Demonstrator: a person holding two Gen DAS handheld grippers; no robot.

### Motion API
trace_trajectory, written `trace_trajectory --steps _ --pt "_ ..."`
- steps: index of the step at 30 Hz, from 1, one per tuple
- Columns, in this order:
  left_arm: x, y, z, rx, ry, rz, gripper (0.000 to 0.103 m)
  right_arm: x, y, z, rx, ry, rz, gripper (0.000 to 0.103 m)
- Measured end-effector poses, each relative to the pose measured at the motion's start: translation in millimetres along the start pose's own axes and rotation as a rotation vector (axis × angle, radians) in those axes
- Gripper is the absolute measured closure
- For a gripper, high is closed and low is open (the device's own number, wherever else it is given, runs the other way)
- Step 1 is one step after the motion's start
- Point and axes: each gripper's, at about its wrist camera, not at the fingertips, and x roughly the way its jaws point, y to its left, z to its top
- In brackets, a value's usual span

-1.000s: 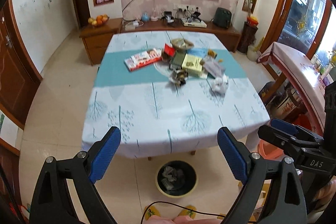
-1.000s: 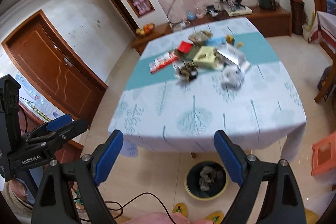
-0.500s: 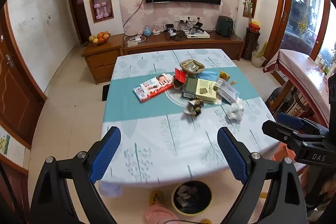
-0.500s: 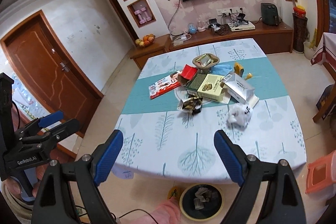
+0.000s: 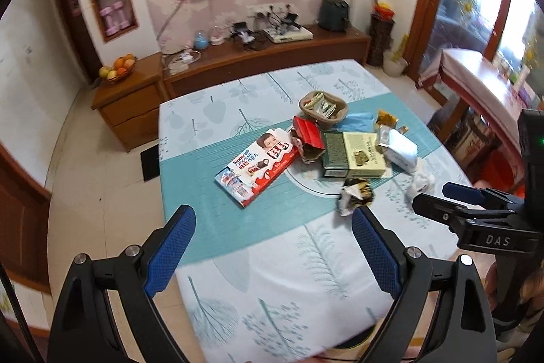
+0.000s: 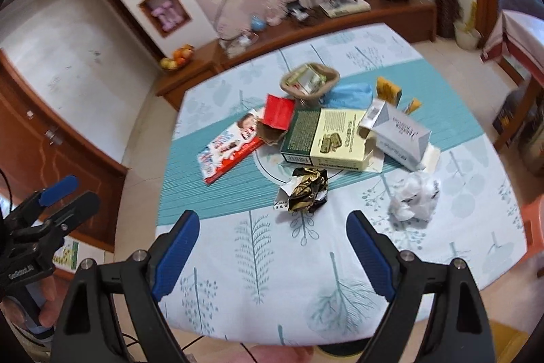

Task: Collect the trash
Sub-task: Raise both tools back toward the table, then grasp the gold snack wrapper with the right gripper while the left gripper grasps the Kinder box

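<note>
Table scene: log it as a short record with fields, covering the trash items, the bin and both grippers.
surface: table with tree-print cloth
nearest trash: crumpled gold wrapper, white paper ball
further trash: Kinder chocolate pack, red packet, green-and-cream box, grey carton
basket: behind the pile, holds packets
bin: only its rim shows under the near table edge
left gripper: open, empty
right gripper: open, empty

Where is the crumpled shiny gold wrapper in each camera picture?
Left wrist view: the gold wrapper lies right of center, just above the right blue fingertip of the left tool.
Right wrist view: the gold wrapper lies near the center, above the gap in the right tool.
Shared landmark: in both views it sits just in front of the green and cream box.
</note>
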Motion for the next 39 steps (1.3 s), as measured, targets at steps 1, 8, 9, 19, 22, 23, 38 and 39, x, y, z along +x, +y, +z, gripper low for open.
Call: trace_trajectory --steps 1,8,9,19,22,23,38,39 --pt "11.4 5.6 4.8 0.017 0.016 -0.009 0.011 7.7 0.3 1.5 0.018 0.008 -0.009 0.014" --pt "78.1 30.9 22.7 0.075 0.108 -0.066 0.011 57.3 -0.6 9.6 0.113 0.054 -0.081 0.014" --pt "87.0 33.3 24.9 0.081 0.120 -0.075 0.011 63.7 -1.5 10.7 0.126 0.058 -0.090 0.014" --pt "158.0 49.3 44.2 0.151 0.191 -0.107 0.011 110.7 -12.8 16.3 0.223 0.079 -0.170 0.014" --pt "178.6 50.3 46.6 0.169 0.218 -0.111 0.011 120.1 -16.5 15.3 0.241 0.085 -0.192 0.014" --pt "188.0 50.8 46.7 0.176 0.234 -0.115 0.011 123.0 -18.5 14.3 0.249 0.088 -0.201 0.014" --pt "287.8 45.4 49.7 0.235 0.404 -0.144 0.011 142.5 -43.0 2.7 0.329 0.099 -0.237 0.015" --pt "292.5 42.4 49.8 0.249 0.409 -0.138 0.011 142.7 -43.2 2.9 0.328 0.099 -0.238 0.016"
